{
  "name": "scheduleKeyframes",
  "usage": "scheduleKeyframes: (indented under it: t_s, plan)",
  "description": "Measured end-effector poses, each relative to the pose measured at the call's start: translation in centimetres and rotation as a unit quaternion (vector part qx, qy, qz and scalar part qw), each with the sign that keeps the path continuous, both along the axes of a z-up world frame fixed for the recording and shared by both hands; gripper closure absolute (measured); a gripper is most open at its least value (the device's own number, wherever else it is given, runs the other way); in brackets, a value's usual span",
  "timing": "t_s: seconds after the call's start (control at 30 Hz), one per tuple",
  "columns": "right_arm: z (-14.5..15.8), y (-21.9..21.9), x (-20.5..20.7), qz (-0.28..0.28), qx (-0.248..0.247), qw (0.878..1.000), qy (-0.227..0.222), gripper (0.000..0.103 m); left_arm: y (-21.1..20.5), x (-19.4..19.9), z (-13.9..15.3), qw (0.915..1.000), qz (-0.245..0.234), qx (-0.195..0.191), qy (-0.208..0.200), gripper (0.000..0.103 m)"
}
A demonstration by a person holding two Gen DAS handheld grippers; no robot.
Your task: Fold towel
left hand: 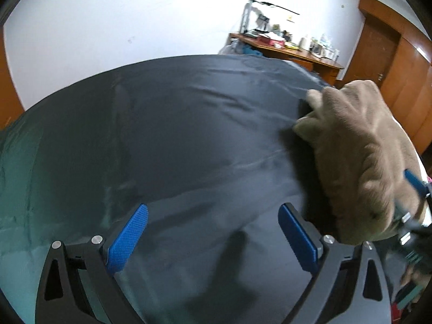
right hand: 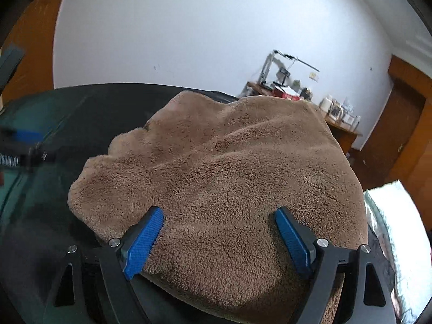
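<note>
Both views: strong fisheye bending, black vignette at corners. Soft, even room light; white wall (left hand: 108,21) bright, slightly washed out. Dark sheet (left hand: 175,135) dim, faint sheen on wrinkles. Soft shadow beside brown towel (right hand: 229,175). Overexposed patch at right edge of right view. Motion blur on left-view towel and edges.

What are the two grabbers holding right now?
Nothing. The left gripper is open above the dark sheet; the right gripper is open over the brown towel.
</note>
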State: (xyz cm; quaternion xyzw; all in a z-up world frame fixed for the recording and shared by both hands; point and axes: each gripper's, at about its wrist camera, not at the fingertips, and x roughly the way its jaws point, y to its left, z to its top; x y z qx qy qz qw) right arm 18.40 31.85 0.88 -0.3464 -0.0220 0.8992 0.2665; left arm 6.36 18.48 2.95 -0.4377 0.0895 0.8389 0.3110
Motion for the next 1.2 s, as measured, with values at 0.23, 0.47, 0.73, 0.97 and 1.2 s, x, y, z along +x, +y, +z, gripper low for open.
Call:
scheduleKeyframes:
  t_s: [0.23, 0.47, 0.73, 0.97, 1.2]
  plan:
    - [3.2, -1.9, -1.6, -0.001, -0.025, 0.997, 0.067, 0.016, -1.9, -1.2, -1.6, 0.9996, 0.024, -0.007, -0.014, 0.005]
    - [-1.6, -3.8, -5.7, 0.036, -0.014, 0.998, -0.047, 0.010, -2.5, -1.4, -2.0, 0.9995, 0.026, -0.009, -0.015, 0.004]
    - [-3.0, -4.8, -5.9, 0.046, 0.020, 0.995, -0.089, 0.000, -2.2, -0.8, -2.2, 0.9995, 0.019, -0.024, 0.000, 0.002]
    - [2.8, -3.8, -1.2, 0.046, -0.035, 0.997, 0.059, 0.000, -2.0, -0.6, -2.2, 0.9995, 0.012, -0.027, 0.005, 0.001]
    - [6.8, 0.5, -2.8, -0.033, 0.000, 0.998, 0.054, 0.000, -2.0, -0.4, -2.1, 0.9995, 0.012, -0.030, 0.006, 0.001]
